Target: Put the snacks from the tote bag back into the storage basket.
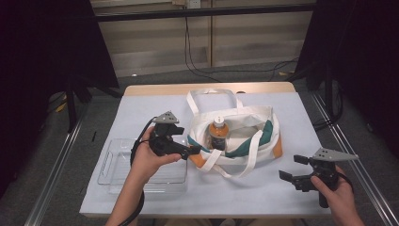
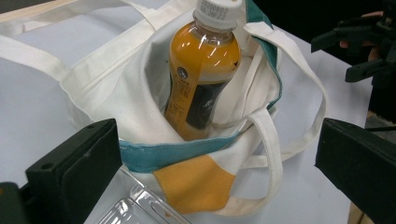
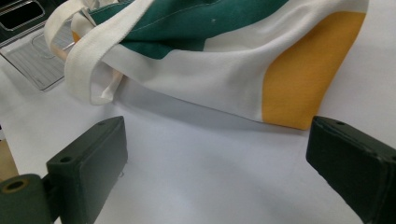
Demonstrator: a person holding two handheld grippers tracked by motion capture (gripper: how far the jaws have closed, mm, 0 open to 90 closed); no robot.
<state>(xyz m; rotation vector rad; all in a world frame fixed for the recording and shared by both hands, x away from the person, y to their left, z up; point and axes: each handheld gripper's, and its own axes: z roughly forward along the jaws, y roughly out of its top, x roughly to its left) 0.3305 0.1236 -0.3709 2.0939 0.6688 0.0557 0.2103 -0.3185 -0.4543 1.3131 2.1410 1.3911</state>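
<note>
The bottle (image 2: pixel 204 70) stands tilted inside the open tote bag (image 1: pixel 244 141) at mid-counter (image 1: pixel 141 108). It is clear plastic with orange liquid, a white ribbed cap and a dark label. The left tongs (image 1: pixel 193 150) sit at the bag's rim, jaws wide, holding nothing. The right tongs (image 1: pixel 291 170) hover well apart, jaws wide and empty.

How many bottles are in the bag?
1. One bottle of orange drink stands inside the open tote bag, its white cap poking up near the bag's left end in the high view. More could be hidden under the cloth.
</note>
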